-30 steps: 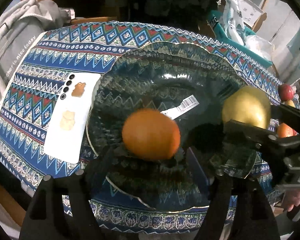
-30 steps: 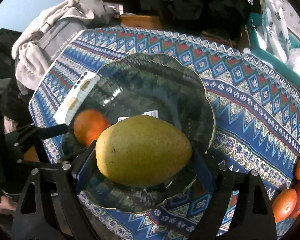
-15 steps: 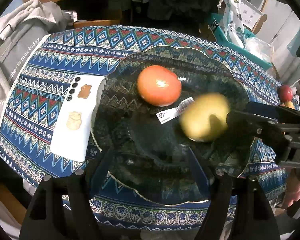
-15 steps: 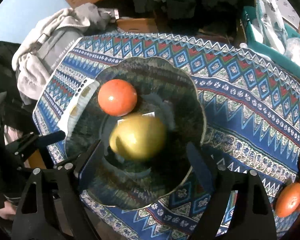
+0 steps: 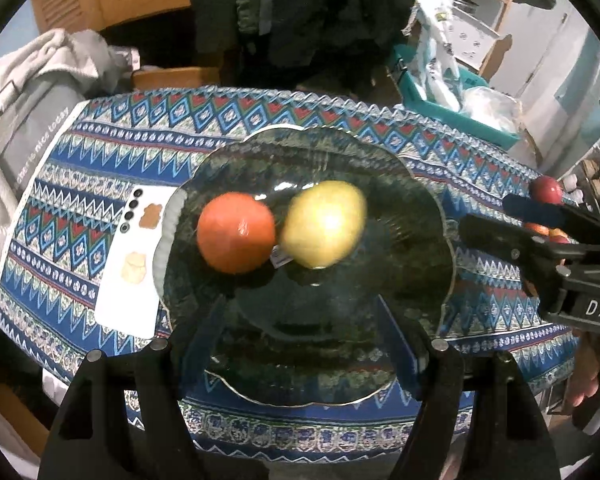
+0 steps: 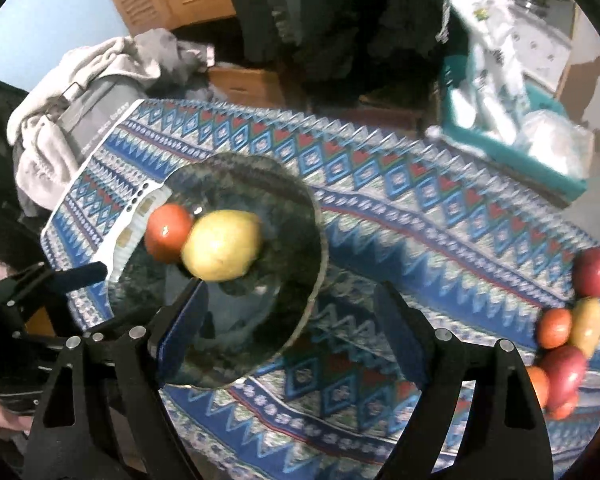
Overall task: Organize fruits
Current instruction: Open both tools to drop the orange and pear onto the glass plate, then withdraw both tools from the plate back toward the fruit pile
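An orange (image 5: 236, 238) and a yellow-green pear (image 5: 324, 224) lie side by side, touching, in a dark glass plate (image 5: 420, 208) on the patterned tablecloth. They also show in the right wrist view: the orange (image 6: 167, 232), the pear (image 6: 222, 250), the plate (image 6: 296, 208). My left gripper (image 5: 304, 332) is open and empty, hovering over the plate's near edge. My right gripper (image 6: 290, 320) is open and empty, above the plate's right edge. Several loose fruits (image 6: 568, 328), red, orange and yellow, lie at the table's right end.
A white phone (image 5: 134, 264) lies flat against the plate's left side. Grey clothes (image 5: 28, 92) are piled past the table's left end. A teal bin (image 6: 512, 152) with white bags stands behind the table at the right.
Both fruits were let go into the plate: the orange rolled away from my left gripper, the pear left my right gripper and settled against the orange. Both grippers pulled back; the right swung rightward.
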